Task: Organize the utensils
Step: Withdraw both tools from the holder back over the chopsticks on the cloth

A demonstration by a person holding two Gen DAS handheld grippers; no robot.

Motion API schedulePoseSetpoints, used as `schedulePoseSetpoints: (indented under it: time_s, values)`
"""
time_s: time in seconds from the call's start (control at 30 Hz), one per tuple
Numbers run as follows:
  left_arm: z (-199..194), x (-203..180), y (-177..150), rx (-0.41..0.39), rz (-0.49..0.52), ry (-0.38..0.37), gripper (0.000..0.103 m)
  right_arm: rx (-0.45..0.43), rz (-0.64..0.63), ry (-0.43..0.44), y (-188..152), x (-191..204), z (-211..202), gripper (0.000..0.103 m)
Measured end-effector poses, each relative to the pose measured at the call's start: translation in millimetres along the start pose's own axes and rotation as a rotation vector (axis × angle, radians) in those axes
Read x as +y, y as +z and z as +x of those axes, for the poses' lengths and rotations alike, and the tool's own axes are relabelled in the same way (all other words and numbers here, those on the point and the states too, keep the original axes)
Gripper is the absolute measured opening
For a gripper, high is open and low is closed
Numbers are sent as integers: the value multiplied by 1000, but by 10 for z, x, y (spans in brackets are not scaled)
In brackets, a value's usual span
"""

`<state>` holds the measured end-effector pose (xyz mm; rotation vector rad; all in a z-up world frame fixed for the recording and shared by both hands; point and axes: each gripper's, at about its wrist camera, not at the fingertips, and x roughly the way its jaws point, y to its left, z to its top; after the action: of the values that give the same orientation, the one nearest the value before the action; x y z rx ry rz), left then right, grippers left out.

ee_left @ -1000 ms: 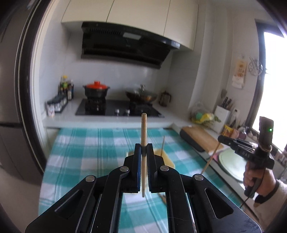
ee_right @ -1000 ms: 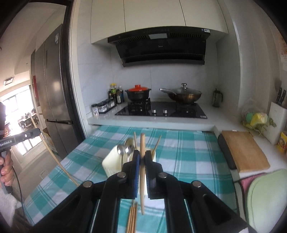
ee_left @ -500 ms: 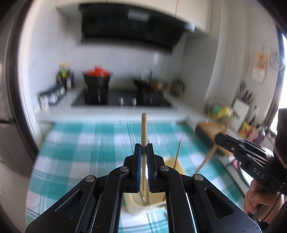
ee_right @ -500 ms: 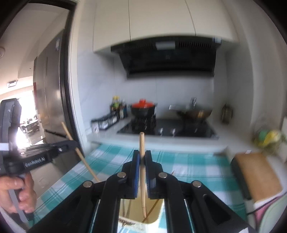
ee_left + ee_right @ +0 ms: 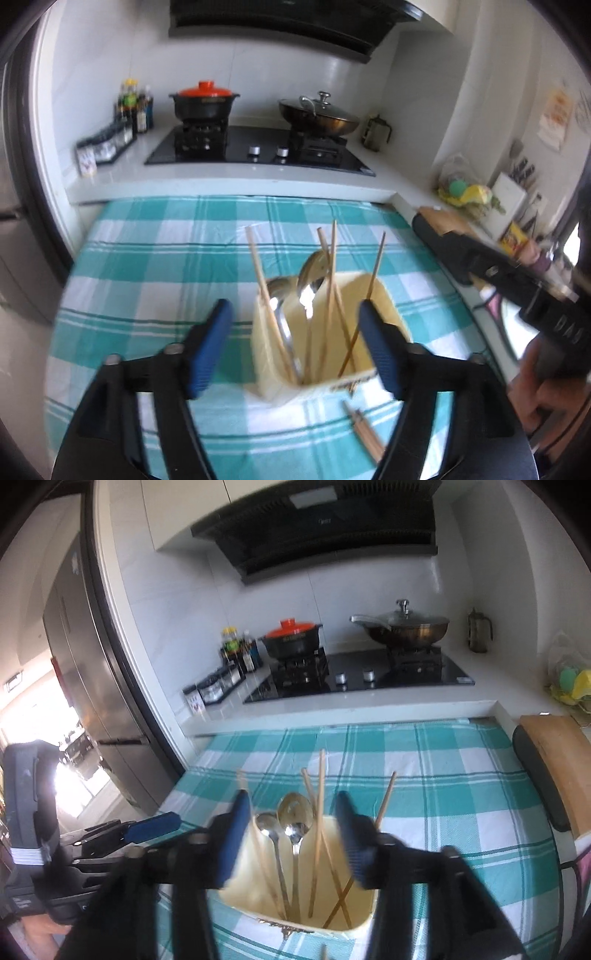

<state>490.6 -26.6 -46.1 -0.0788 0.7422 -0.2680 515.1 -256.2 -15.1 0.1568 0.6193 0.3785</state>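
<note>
Left wrist view: your left gripper hangs just above the cream utensil holder with its jaws spread wide and nothing between them. The chopsticks lean inside the holder against its walls, tips up, beside two spoons standing bowl-up. That is the tidy end state for those pieces. A few loose chopsticks lie on the checked tablecloth just in front of the holder, so the job looks unfinished. Half a second ago this gripper was clamped on a single upright chopstick; now it is empty and the stick appears to be in the holder.

Right wrist view: your right gripper is also parted wide and empty, poised directly over the holder's mouth. It too pinched a chopstick half a second ago and has let go. The left gripper sits close at the left edge, tilted toward the holder.
</note>
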Motion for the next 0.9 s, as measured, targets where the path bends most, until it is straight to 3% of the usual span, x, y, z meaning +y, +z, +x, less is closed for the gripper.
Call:
schedulePoseSetpoints:
  time_s: [0.1, 0.27, 0.37, 0.43, 0.5, 0.57, 0.63, 0.73, 0.9]
  values:
    - [-180, -38, -302, 31, 40, 36, 96, 43, -48, -36, -164, 4, -237, 57]
    - [-151, -141, -1189, 118, 58, 4, 97, 167, -141, -116, -991, -151, -485, 57]
    - [-44, -203, -1731, 94, 29, 58, 97, 234, -188, -188, -1686, -305, -558, 57]
    - [18, -222, -1998, 60, -23, 112, 97, 267, -169, -240, -2106, -478, -583, 57]
    - [85, -234, -2139, 60, -77, 122, 97, 298, -137, -285, -2399, -646, -591, 57]
    - [186, -251, -2237, 82, -113, 115, 97, 307, -90, -308, -2579, -799, -628, 57]
    - [293, -311, -2284, 105, -87, 127, 97, 302, -47, -311, -2661, -921, -654, 57]
    - [430, -409, -2332, 134, -13, 181, 97, 297, -19, -336, -2704, -1049, -643, 57]
    - [525, -347, -2388, 181, -34, 202, 97, 309, 7, -331, -2705, -1123, -599, 57]
